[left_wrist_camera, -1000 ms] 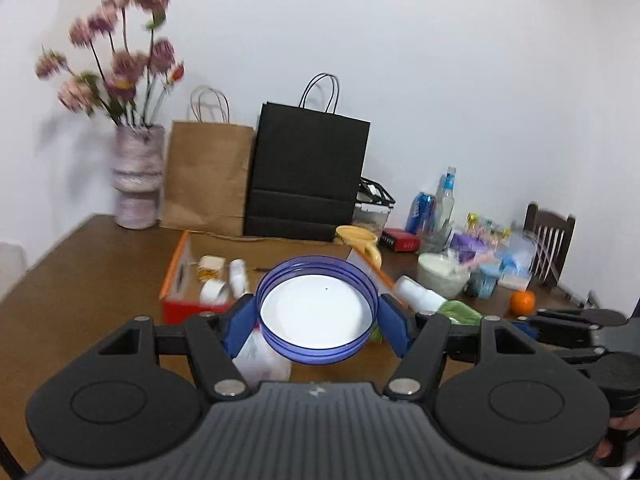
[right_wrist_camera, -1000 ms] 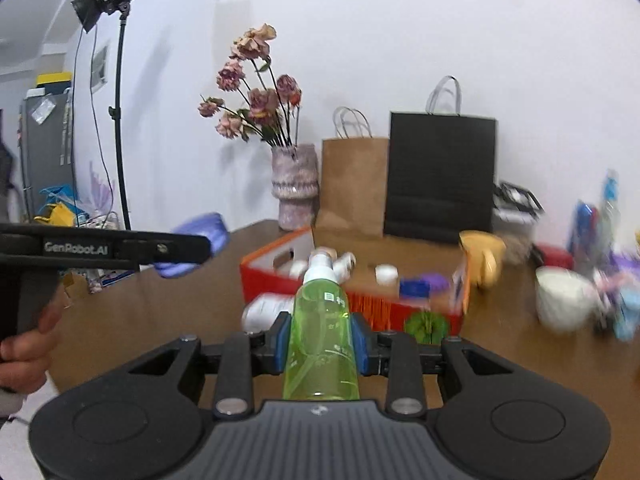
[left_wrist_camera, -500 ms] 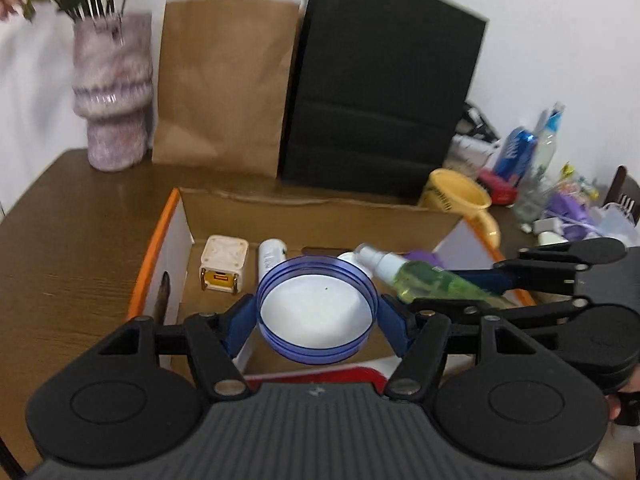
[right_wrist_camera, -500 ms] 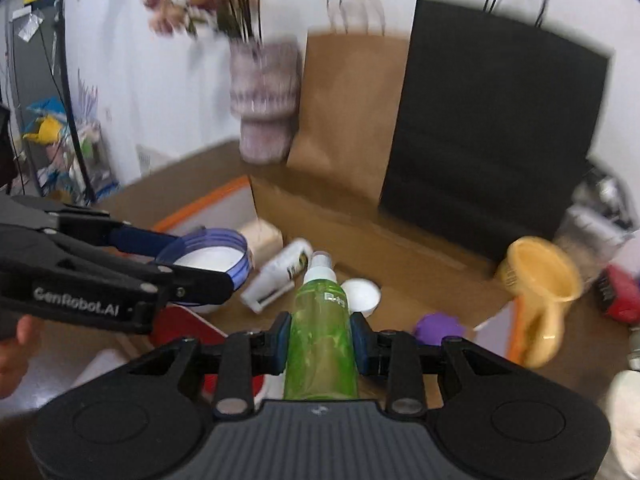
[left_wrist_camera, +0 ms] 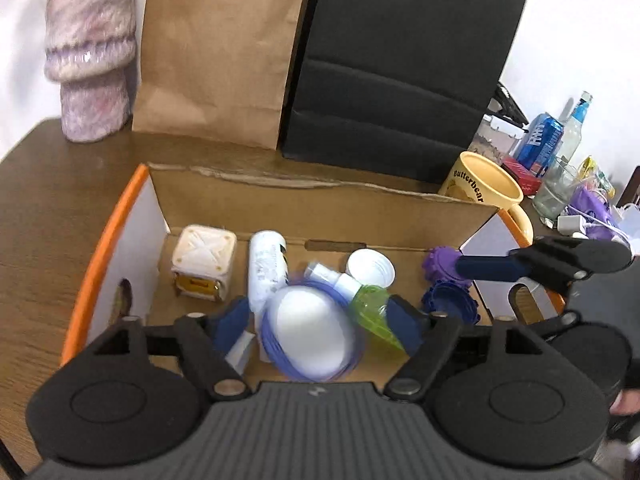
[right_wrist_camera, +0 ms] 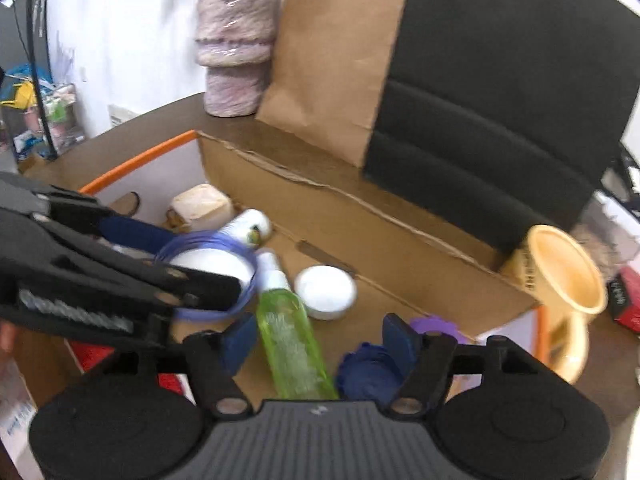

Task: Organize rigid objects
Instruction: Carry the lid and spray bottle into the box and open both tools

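Over the cardboard box (left_wrist_camera: 320, 204), our left tongs (left_wrist_camera: 316, 322) are opening around the blue-rimmed lid (left_wrist_camera: 310, 332). Our right tongs (right_wrist_camera: 320, 340) are opening too, pads clear of the green spray bottle (right_wrist_camera: 290, 336) between them.

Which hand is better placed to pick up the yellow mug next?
Right. The yellow mug stands outside the cardboard box, nearest the right gripper, whose opening jaws flank the green spray bottle.

In the box (left_wrist_camera: 320, 208), the bottle (right_wrist_camera: 292, 344) lies right of the dish (left_wrist_camera: 312, 332), seemingly touching it.
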The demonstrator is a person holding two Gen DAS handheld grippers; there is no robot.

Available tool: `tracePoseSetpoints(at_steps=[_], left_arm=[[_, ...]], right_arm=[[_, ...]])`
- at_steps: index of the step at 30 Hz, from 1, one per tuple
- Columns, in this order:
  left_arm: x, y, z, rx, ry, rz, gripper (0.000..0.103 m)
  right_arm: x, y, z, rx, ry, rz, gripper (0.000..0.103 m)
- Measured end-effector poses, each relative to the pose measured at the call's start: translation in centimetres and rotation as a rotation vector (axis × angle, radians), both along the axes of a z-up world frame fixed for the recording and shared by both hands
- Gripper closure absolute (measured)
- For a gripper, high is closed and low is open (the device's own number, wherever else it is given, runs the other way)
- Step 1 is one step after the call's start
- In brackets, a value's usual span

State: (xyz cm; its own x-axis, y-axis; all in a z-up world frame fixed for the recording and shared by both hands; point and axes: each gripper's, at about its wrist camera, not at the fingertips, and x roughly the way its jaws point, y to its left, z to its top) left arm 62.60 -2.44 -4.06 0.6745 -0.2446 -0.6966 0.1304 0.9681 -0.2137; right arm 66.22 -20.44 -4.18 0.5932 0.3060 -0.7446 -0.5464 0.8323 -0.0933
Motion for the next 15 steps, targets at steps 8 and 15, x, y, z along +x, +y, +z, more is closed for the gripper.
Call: tracePoseSetpoints(at_steps=[8, 15], left_arm=[[-2.9, 0.8, 3.5, 0.036, -0.046, -0.005, 0.010], [-10.5, 3.7, 7.3, 0.139, -0.199, 0.063, 0.000]], right_arm=[[-3.1, -2.8, 4.4, 0.016, -0.075, -0.065, 0.034], [-10.6, -5.8, 9.8, 0.037, -0.193, -0.157, 0.015]])
